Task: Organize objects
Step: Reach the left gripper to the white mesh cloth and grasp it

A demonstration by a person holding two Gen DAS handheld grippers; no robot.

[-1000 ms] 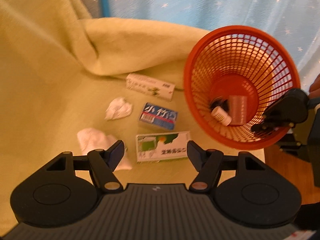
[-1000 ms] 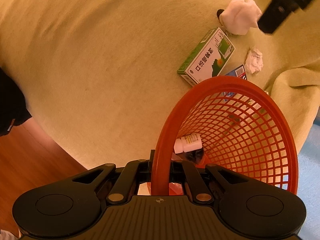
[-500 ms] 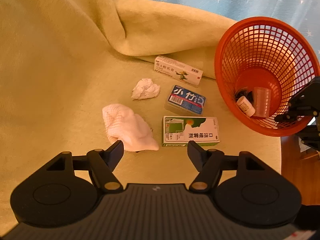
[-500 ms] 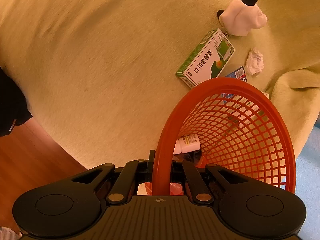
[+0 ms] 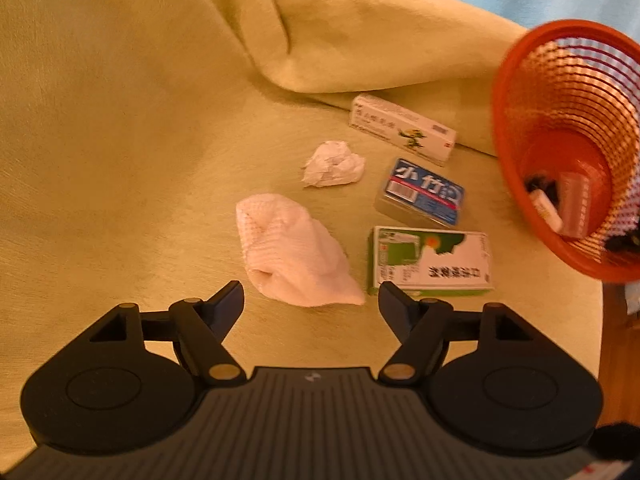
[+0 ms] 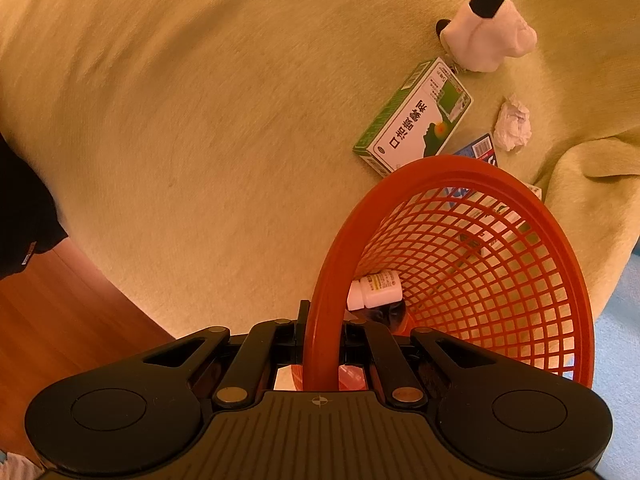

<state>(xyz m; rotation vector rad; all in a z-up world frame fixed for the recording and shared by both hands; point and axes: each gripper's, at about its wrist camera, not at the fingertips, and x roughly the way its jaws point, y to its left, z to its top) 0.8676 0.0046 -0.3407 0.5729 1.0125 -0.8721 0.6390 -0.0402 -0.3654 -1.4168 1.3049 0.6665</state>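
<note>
I hold the left gripper [image 5: 311, 300] with its jaws spread wide, just short of the white cloth [image 5: 294, 252], which lies on the blanket [image 5: 120, 140] directly ahead of the gap between the jaws. The green box [image 5: 430, 260] lies just off the right jaw; the crumpled paper [image 5: 334, 163], blue box [image 5: 422, 192] and long box [image 5: 402, 128] lie farther ahead.

The right gripper [image 6: 322, 354] has its jaws clamped on the rim of the red basket [image 6: 460, 168], which is tilted with its mouth toward the items. A bottle [image 6: 374, 289] lies inside it.

Procedure, as I judge it:
1. Centre the cloth between the left jaws.
2. Keep the right jaw clear of the green box, which sits close.
3. Descend until the tips press into the blanket, since soft cloth slips from a shallow pinch.
4. Close fully on the bunched middle.
5. Hold the basket steady throughout.
</note>
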